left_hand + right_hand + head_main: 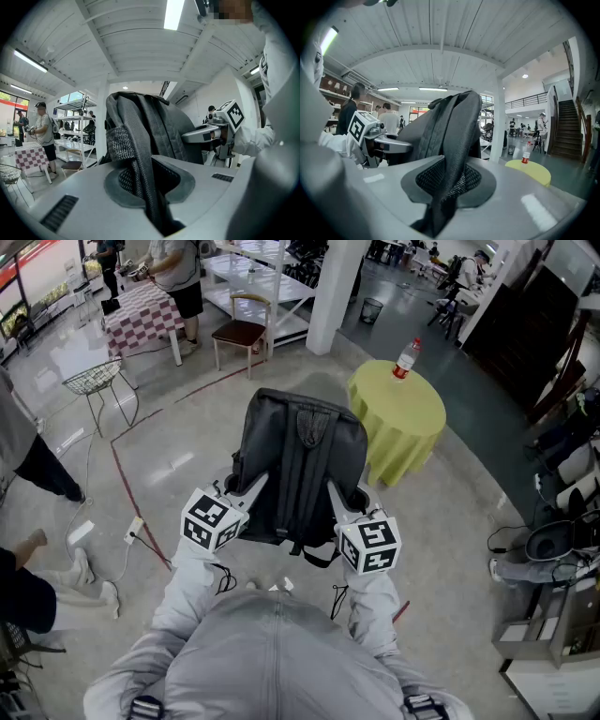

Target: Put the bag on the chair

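Bag (300, 465), black with padded shoulder straps, hangs in the air in front of the person, held between the two tools and lifted above the grey floor (187, 442). Its strap side faces the person and its top handle points away from the body.

The left tool (249, 489) is closed on the left shoulder strap (140, 159). In the left gripper view the woven strap passes straight between the jaws, which press on it from both sides. The right tool (336, 501) is closed in the same way on the other strap (452, 154), whose mesh side shows between its jaws in the right gripper view. The body of the bag rises just beyond both tools, and each tool sees the other beside it.

The chair (242, 332), wooden with a brown seat, stands well apart from the bag, farther ahead and to the left. A round bench with a yellow cloth (398, 418) stands near the bag on its right, and a bottle (406, 359) stands upright on it.
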Motion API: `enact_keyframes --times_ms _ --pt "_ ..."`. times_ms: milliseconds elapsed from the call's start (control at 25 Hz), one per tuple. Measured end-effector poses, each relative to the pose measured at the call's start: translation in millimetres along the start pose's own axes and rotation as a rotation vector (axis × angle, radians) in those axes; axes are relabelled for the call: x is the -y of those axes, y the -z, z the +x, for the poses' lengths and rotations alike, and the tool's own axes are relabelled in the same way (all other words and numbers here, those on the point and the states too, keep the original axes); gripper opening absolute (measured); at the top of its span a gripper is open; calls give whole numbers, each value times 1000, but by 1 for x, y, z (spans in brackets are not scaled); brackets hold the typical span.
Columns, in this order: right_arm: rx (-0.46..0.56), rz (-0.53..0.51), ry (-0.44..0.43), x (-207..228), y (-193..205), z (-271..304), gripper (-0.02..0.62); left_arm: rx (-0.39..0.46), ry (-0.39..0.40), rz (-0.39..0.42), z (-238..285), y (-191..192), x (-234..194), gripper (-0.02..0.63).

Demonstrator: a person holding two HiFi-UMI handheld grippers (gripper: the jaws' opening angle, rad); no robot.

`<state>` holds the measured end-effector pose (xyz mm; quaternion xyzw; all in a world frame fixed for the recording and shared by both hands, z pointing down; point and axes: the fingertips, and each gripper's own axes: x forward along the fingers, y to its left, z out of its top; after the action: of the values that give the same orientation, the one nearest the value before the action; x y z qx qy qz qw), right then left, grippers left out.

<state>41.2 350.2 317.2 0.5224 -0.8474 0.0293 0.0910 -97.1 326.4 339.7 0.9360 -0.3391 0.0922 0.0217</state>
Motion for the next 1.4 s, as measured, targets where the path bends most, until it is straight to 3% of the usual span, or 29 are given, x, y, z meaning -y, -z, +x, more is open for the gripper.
enact_keyframes --times_ms 680,920,1400 --pt "-52 55 -79 20 31 15 75 -60 -58 -56 17 25 6 42" --pt "-63 49 -87 45 35 32 74 -58 -61 -72 46 27 -1 41" --pt "-96 62 -94 113 42 140 74 -69 -67 -109 140 35 -88 41"
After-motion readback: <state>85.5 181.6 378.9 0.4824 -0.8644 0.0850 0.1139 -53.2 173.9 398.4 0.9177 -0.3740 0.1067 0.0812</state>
